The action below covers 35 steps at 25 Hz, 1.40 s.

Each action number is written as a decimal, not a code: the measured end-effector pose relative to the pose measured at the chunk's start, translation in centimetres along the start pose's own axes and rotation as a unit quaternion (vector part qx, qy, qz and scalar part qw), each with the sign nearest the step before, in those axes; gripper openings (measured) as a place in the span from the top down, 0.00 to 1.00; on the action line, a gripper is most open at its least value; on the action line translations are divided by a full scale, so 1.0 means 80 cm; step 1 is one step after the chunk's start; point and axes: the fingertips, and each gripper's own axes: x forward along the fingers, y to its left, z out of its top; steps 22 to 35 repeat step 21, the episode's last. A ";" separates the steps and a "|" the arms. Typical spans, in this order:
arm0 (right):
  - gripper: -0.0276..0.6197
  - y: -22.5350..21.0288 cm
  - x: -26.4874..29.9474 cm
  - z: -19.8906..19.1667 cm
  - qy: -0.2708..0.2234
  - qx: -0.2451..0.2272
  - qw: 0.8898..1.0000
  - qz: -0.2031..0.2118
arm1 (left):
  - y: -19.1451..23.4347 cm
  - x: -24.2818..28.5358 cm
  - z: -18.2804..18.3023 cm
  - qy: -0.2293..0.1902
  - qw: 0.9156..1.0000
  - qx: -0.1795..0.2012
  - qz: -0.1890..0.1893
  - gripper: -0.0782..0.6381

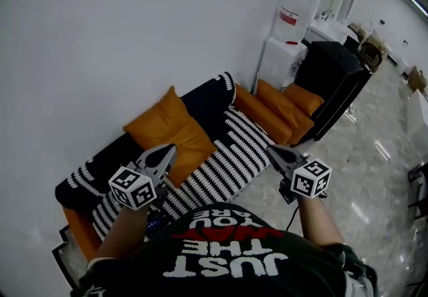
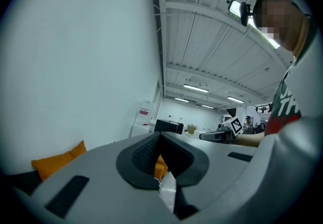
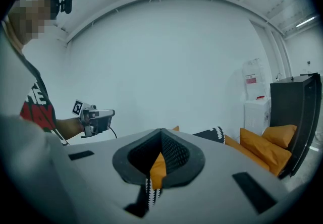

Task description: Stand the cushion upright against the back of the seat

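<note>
Left gripper (image 1: 165, 150) and right gripper (image 1: 274, 151) both closed, empty. Orange cushion (image 1: 172, 130) just beyond left gripper, apparently upright against seat back (image 1: 208, 97). Check lean; press upper edge rearward if slumping.

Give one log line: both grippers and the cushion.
left gripper: shut, empty | right gripper: shut, empty | cushion: upright against sofa back

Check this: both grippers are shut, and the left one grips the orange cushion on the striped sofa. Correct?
No. The left gripper grips nothing: the left gripper view shows its jaws together and empty, the orange cushion apart from them on the striped sofa. The right gripper is shut too.
</note>
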 end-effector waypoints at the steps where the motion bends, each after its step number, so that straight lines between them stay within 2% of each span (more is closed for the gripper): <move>1: 0.92 -0.001 0.000 0.001 0.000 -0.001 1.000 -0.001 | 0.000 0.001 0.001 0.000 1.000 0.000 0.000 0.88; 35: 0.92 -0.008 0.004 0.004 0.010 -0.021 1.000 -0.001 | -0.001 0.011 0.007 0.000 1.000 0.002 -0.013 0.88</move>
